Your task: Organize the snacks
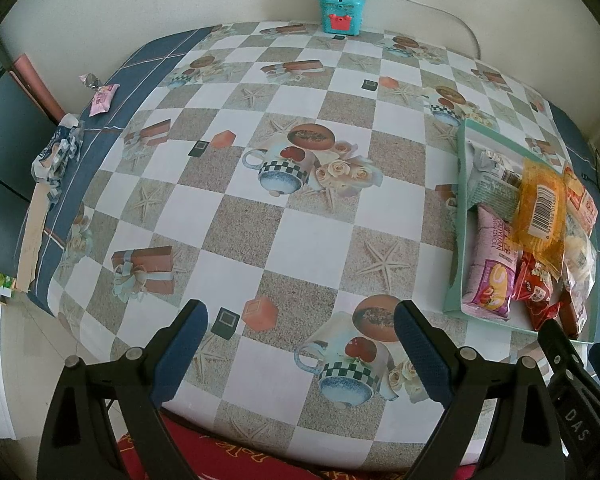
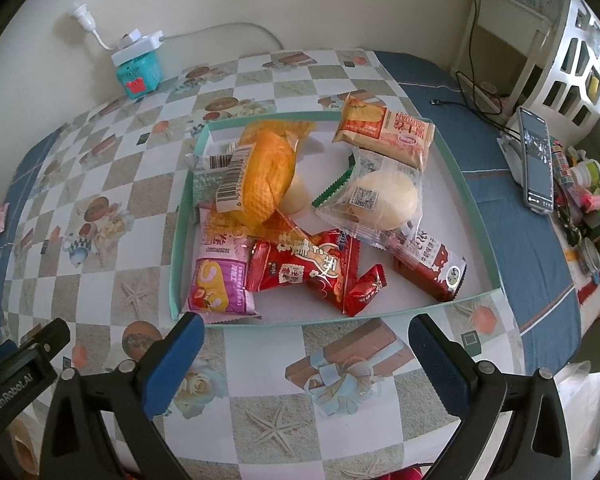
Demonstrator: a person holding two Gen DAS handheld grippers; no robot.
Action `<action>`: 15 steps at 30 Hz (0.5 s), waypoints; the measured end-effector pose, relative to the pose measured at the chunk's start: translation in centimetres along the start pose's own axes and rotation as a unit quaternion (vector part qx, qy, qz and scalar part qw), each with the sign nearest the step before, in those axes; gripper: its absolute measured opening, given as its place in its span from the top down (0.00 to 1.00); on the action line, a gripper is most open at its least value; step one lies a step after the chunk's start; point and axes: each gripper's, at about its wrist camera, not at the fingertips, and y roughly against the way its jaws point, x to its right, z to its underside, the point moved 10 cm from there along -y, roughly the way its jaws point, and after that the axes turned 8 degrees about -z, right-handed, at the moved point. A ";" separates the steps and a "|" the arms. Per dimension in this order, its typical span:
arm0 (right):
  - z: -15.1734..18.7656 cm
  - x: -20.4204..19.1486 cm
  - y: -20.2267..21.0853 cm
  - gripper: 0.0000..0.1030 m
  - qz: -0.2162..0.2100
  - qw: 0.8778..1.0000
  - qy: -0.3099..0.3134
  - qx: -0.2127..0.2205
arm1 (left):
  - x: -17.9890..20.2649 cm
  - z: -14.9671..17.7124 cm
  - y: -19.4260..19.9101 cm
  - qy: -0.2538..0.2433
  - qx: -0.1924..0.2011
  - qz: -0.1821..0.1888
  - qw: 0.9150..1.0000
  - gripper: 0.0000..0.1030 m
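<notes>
Hovering spread and empty, each hand-held gripper, left [image 1: 300, 354] and right [image 2: 306, 364], waits near the table's front edge; snacks [image 2: 300, 204] fill the tray [image 2: 466, 196], so collecting the far-left-edge pink packet [image 1: 104, 99] seems next.

Soft, even daylight, barely any shadows. Heavy fisheye warp bends the bench [image 1: 300, 240] edges, dark corners, slightly washed-out and grainy.
</notes>
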 end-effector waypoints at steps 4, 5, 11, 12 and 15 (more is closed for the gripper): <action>0.1 0.0 -0.1 0.00 0.000 1.000 0.001 -0.002 | 0.0 0.0 0.0 0.000 0.000 0.000 1.000 0.08; 0.1 0.0 -0.1 0.00 0.000 1.000 0.002 -0.003 | 0.0 0.0 0.0 0.000 0.000 0.000 1.000 0.08; 0.1 -0.1 -0.2 0.00 0.001 1.000 0.002 -0.004 | -0.1 0.1 -0.1 0.001 -0.002 0.000 1.000 0.08; 0.1 -0.1 -0.2 0.00 0.001 1.000 0.002 -0.004 | -0.1 0.1 -0.1 0.002 -0.002 0.000 1.000 0.08; 0.2 -0.1 -0.2 0.00 0.000 1.000 0.001 -0.005 | -0.1 0.1 -0.2 0.002 -0.003 0.000 1.000 0.08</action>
